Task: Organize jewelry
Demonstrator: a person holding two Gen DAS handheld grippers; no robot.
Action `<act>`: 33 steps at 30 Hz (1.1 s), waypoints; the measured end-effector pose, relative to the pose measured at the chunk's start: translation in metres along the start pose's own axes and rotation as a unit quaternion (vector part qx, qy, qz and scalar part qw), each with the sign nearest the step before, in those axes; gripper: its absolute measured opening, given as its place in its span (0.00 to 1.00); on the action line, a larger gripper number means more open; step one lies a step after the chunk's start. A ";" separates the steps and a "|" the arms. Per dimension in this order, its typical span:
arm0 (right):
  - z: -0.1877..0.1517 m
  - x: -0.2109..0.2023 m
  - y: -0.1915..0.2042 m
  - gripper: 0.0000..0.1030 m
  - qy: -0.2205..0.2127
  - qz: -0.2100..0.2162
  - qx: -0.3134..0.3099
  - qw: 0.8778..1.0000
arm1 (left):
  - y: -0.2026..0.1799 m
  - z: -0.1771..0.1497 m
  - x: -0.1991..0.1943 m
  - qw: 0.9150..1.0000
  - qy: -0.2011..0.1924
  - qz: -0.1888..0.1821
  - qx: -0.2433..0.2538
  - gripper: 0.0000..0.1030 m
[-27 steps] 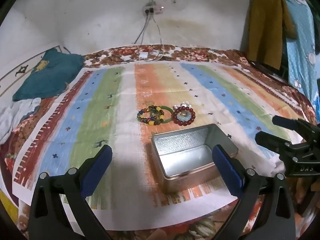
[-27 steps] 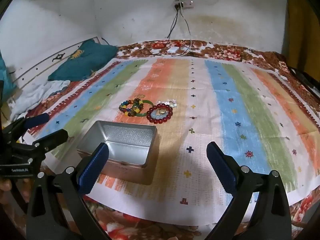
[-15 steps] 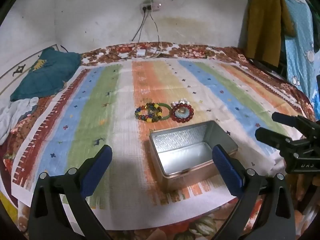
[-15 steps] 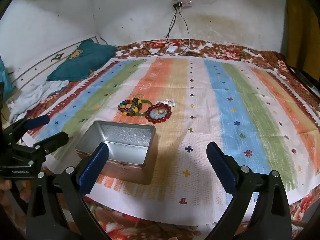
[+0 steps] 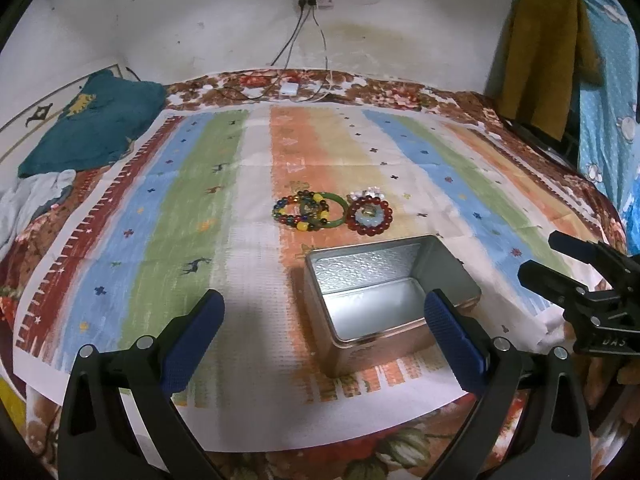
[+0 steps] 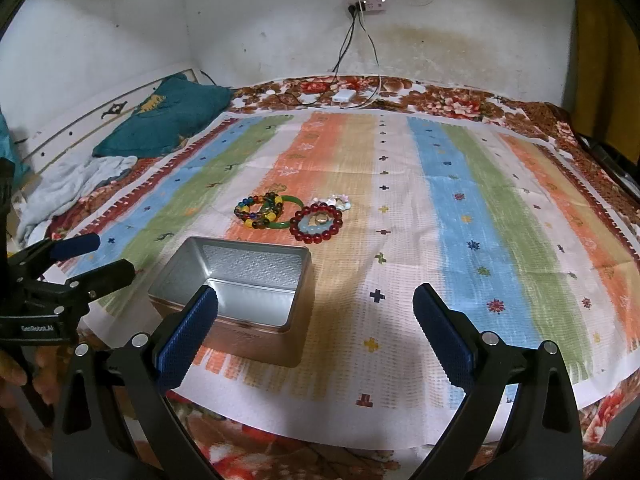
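Observation:
An open, empty silver tin (image 5: pixel 390 288) (image 6: pixel 240 280) stands on the striped cloth near its front edge. Just beyond it lie a multicoloured bead bracelet (image 5: pixel 298 212) (image 6: pixel 258 210), a green bangle (image 5: pixel 332 210) (image 6: pixel 290 212), a dark red bead bracelet (image 5: pixel 370 216) (image 6: pixel 316 222) and a small pale beaded piece (image 5: pixel 366 193) (image 6: pixel 336 202). My left gripper (image 5: pixel 322 330) hovers open in front of the tin, nothing between its fingers. My right gripper (image 6: pixel 316 326) is open too, to the right of the tin. Each gripper shows at the edge of the other's view.
The striped cloth (image 6: pixel 460 200) covers a floral bedspread (image 5: pixel 400 92). A teal pillow (image 5: pixel 92 128) and pale clothing (image 6: pixel 68 188) lie at the far left. Cables and a white charger (image 5: pixel 289 89) rest by the wall. Garments (image 5: pixel 540 52) hang at right.
Both views have shifted slightly, with the tin and jewelry sliding a little lower in frame. Nothing on the cloth has moved and both grippers stay open.

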State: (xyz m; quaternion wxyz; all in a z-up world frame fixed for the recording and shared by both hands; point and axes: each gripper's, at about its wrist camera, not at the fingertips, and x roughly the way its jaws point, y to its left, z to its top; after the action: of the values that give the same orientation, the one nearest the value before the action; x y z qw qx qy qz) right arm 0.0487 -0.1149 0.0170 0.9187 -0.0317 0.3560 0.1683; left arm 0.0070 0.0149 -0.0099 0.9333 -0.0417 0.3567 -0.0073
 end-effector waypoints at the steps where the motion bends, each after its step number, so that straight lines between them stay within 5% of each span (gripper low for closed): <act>1: 0.001 0.000 0.000 0.96 0.001 0.002 0.000 1.000 | -0.001 0.000 0.000 1.000 0.000 0.001 0.000 0.95; 33: 0.003 0.014 0.005 0.96 0.021 0.012 0.009 1.000 | 0.006 0.007 0.012 1.000 0.018 0.012 -0.012 0.95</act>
State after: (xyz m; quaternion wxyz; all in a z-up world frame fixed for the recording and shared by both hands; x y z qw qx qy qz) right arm 0.0586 -0.1058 0.0105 0.9090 -0.0231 0.3773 0.1758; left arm 0.0203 0.0207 -0.0134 0.9261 -0.0481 0.3741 0.0071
